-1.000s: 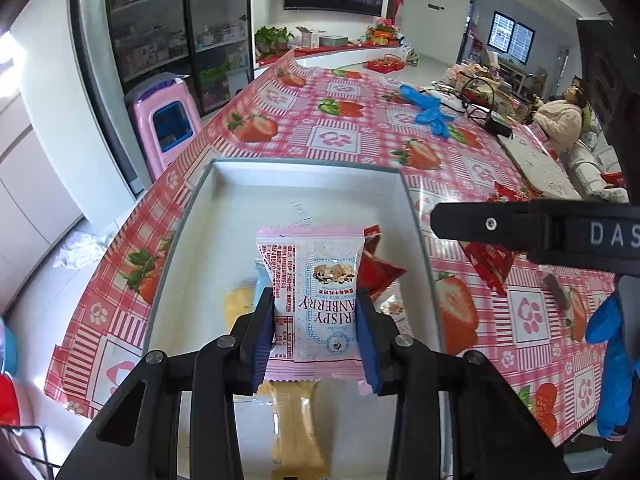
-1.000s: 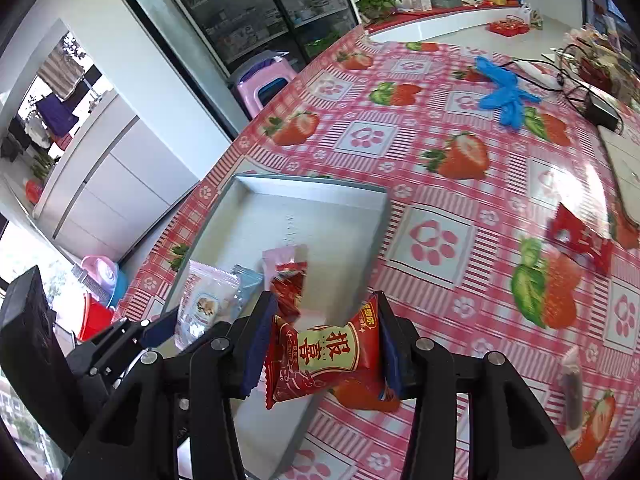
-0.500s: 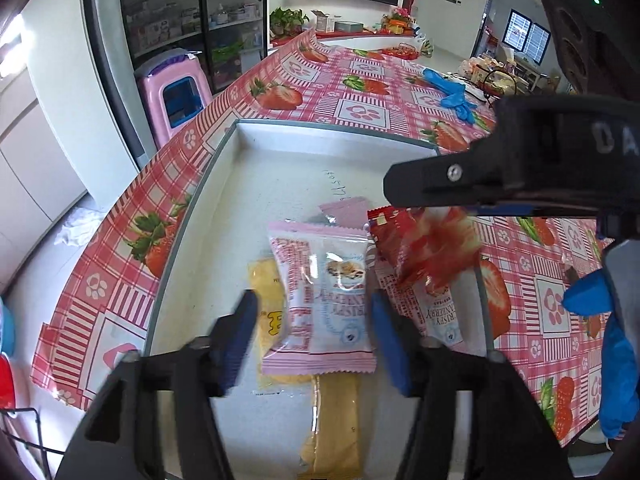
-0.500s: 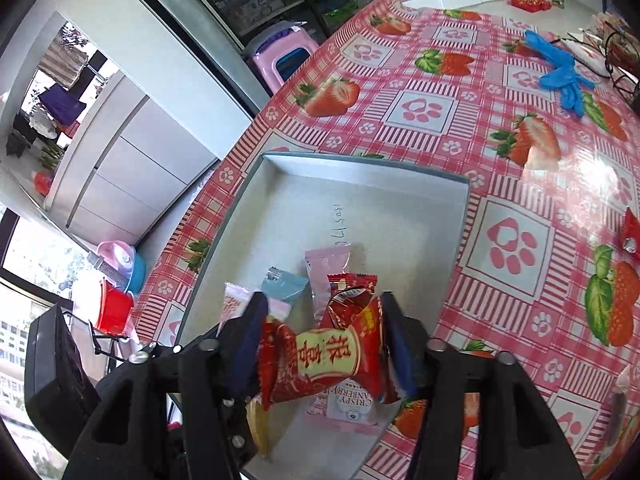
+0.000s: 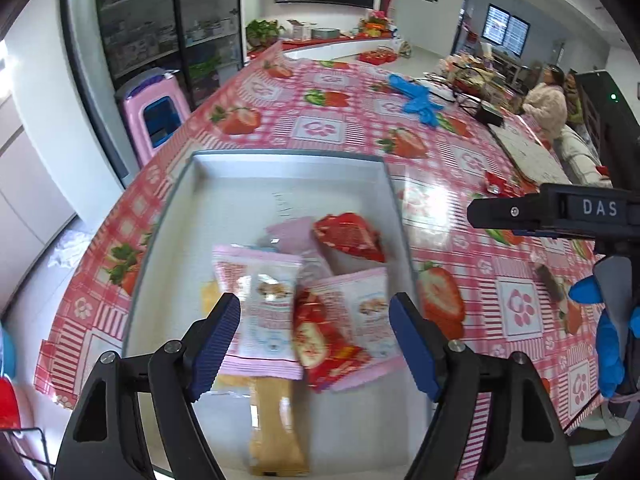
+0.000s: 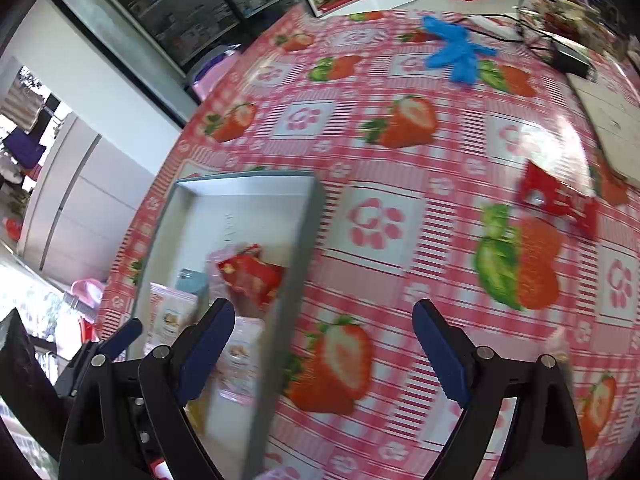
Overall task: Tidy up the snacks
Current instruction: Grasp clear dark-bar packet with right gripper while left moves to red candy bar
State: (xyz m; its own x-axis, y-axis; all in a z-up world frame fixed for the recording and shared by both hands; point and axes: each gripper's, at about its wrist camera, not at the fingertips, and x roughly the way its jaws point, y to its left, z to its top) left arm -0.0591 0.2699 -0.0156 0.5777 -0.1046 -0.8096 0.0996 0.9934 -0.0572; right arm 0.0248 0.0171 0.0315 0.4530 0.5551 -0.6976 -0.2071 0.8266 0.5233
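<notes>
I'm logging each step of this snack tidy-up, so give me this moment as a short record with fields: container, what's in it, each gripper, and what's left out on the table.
container: grey tray on the strawberry tablecloth
contents: pink cranberry packet, red packets, yellow bar
left gripper: open, empty, over the tray
right gripper: open, empty, over the tray's right wall
left out: red packet on the cloth, right of the tray
other: blue gloves at the far side

Each tool [image 5: 316, 336] has black arms, silver screws and ribbed blue pads [image 5: 412, 344]. One arm reads "DAS". The hand [image 5: 608, 344] wears a blue glove.
</notes>
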